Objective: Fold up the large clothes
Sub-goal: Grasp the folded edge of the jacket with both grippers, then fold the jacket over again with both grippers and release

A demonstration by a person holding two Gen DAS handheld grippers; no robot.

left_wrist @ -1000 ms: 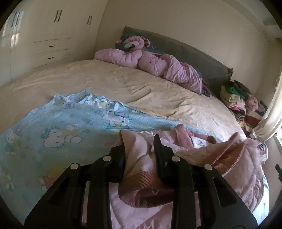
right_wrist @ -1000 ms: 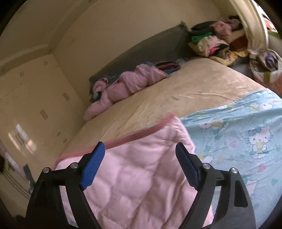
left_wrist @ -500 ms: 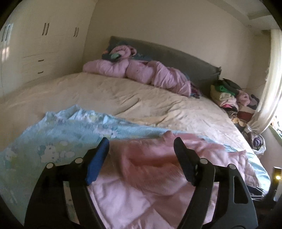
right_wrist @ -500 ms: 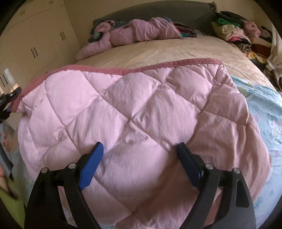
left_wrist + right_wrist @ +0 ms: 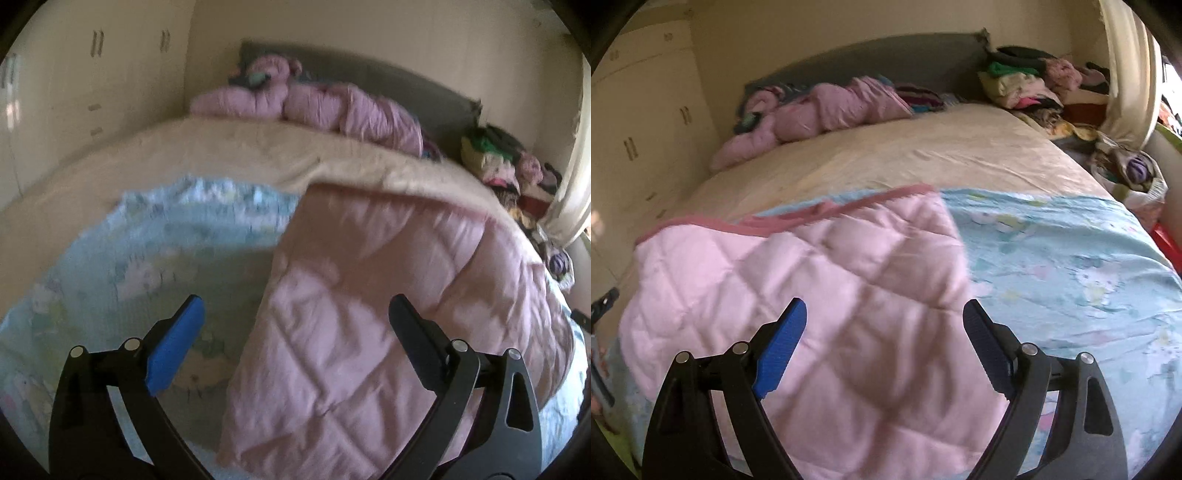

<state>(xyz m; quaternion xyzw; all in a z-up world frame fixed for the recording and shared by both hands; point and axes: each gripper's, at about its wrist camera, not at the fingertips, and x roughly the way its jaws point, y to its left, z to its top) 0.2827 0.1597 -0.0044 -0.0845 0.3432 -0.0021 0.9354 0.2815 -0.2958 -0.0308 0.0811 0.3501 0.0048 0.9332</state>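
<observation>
bed (image 5: 229, 155) now carrying 1 pink quilted garment (image 5: 369, 314) lying flat; l gripper (image 5: 295, 328) just been opening, dropping it, r gripper (image 5: 884, 332) staying wide, both empty, 12 o'clock.

Both wrist views are dim and warm-toned, with daylight entering at the right edge beside a pale curtain (image 5: 1130, 66) and glaring slightly there. Motion blur softens the pink quilted garment (image 5: 388, 314) and the blue patterned sheet (image 5: 1071, 266). Fisheye distortion curves the bed (image 5: 905, 158), with black corners.
</observation>
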